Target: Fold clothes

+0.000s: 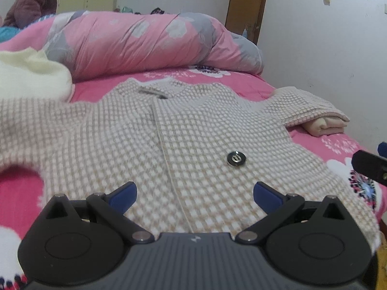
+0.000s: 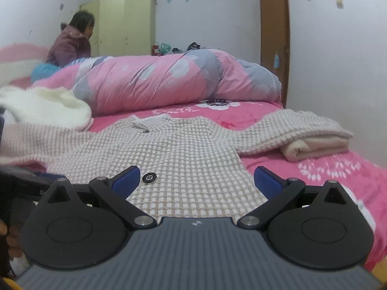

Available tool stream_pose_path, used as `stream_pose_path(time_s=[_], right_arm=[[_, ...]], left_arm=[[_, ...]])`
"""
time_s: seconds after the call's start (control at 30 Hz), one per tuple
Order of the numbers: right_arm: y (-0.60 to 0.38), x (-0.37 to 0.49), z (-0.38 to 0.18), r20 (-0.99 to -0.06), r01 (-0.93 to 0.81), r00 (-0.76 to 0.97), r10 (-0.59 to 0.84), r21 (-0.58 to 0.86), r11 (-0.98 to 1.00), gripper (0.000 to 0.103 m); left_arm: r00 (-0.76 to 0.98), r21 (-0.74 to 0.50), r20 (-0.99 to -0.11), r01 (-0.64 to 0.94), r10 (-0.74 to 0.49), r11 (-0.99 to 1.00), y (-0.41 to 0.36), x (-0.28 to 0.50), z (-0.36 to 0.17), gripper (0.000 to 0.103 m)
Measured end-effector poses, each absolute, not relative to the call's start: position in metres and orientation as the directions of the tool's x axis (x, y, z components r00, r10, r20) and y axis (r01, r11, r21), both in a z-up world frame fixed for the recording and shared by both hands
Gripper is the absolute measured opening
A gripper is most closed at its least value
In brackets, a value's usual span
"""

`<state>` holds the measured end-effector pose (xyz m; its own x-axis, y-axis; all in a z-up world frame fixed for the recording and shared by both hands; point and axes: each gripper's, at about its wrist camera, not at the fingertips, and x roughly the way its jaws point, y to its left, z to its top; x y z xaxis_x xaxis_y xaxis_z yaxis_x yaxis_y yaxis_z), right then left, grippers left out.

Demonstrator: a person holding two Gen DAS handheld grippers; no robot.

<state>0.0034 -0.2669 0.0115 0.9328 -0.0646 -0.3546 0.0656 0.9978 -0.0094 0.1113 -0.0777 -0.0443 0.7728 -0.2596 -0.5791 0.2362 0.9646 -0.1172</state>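
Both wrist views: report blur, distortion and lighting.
Left wrist view: strong fisheye bend, dark corners, white garment blurred, checked jacket fairly sharp, soft even light. Right wrist view: same bend, door curved, person soft, no glare.

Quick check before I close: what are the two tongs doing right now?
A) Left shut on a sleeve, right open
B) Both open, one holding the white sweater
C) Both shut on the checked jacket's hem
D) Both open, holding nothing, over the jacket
D: the left tongs and right tongs both stand with blue pads wide apart and empty, above the checked jacket spread on the bed.
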Motion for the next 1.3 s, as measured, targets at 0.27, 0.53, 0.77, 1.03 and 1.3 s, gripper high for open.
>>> stream_pose_path(time_s=[0.27,0.53,0.77,1.03,1.3], right_arm=[[-0.263,0.037,0.0,-0.412,0.041,0.909,-0.067,-0.07,0.997,0.076],[-0.278,0.07,-0.014,-0.49,0.07,0.868,-0.079,-0.037,0.997,0.055],[-0.284,0.092,-0.038,-0.541,0.073,0.838,-0.069,-0.014,0.997,0.051],[-0.29,0.113,-0.071,-0.609,0.054,0.792,-0.033,0.016,0.998,0.052],[-0.29,0.114,-0.072,-0.611,0.05,0.791,-0.024,0.024,0.998,0.054]], left_arm=[[0.781,-0.104,-0.561,0.262,-0.274,0.96,-0.087,0.129,-0.052,0.097],[0.765,-0.148,-0.58,0.24,-0.28,0.96,-0.086,0.156,-0.064,0.083],[0.754,-0.156,-0.583,0.263,-0.303,0.952,-0.088,0.177,-0.078,0.083],[0.742,-0.135,-0.593,0.29,-0.312,0.947,-0.093,0.18,-0.092,0.09],[0.736,-0.153,-0.593,0.296,-0.327,0.943,-0.09,0.183,-0.094,0.092]])
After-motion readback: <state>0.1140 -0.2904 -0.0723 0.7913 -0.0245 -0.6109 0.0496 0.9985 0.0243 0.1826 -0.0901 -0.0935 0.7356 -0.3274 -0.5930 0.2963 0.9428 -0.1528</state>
